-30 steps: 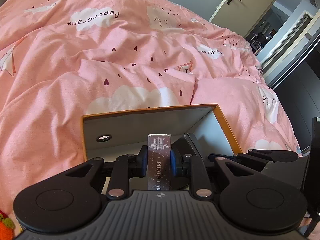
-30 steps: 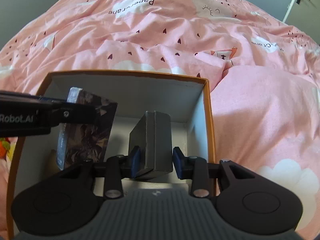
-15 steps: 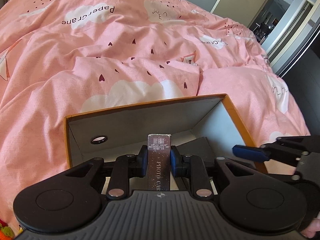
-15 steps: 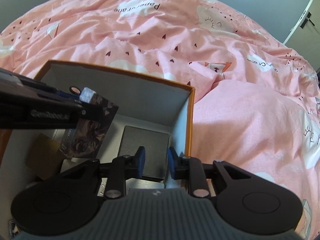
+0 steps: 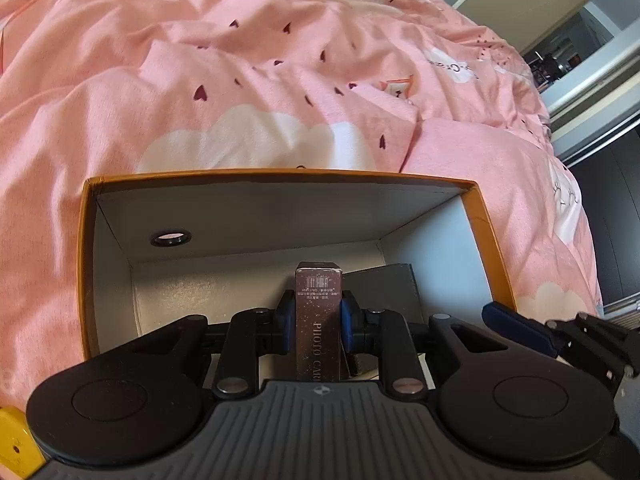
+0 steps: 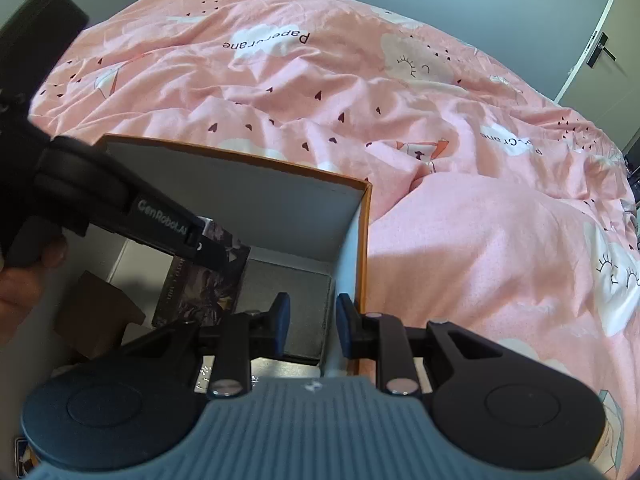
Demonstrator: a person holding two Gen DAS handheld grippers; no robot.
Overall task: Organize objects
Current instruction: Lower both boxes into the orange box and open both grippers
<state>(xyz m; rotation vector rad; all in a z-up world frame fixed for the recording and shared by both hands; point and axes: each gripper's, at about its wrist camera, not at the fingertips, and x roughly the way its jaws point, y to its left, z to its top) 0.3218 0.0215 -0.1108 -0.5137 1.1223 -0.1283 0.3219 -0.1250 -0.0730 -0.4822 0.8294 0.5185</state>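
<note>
An orange cardboard box (image 5: 280,174) with pale inner walls lies open on a pink duvet. My left gripper (image 5: 314,314) is shut on a maroon "PHOTO CARD" pack (image 5: 318,292), held upright low inside the box. The right wrist view shows the same pack (image 6: 208,280) gripped by the left gripper (image 6: 216,256). A dark grey flat case (image 6: 288,292) lies on the box floor by the right wall, also seen behind the pack as the grey case (image 5: 384,292). My right gripper (image 6: 310,316) hovers above that case near the wall, jaws narrowly apart and empty.
A brown cardboard piece (image 6: 100,312) and a white printed item (image 6: 204,372) lie on the box floor. The box's far wall has a round hole (image 5: 171,238). The pink duvet (image 6: 480,240) surrounds the box. A yellow object (image 5: 16,440) sits at lower left.
The right gripper let go of the grey case, which now lies flat in the box, then drew back with narrower jaws. The left gripper sank deeper into the box with the pack.
</note>
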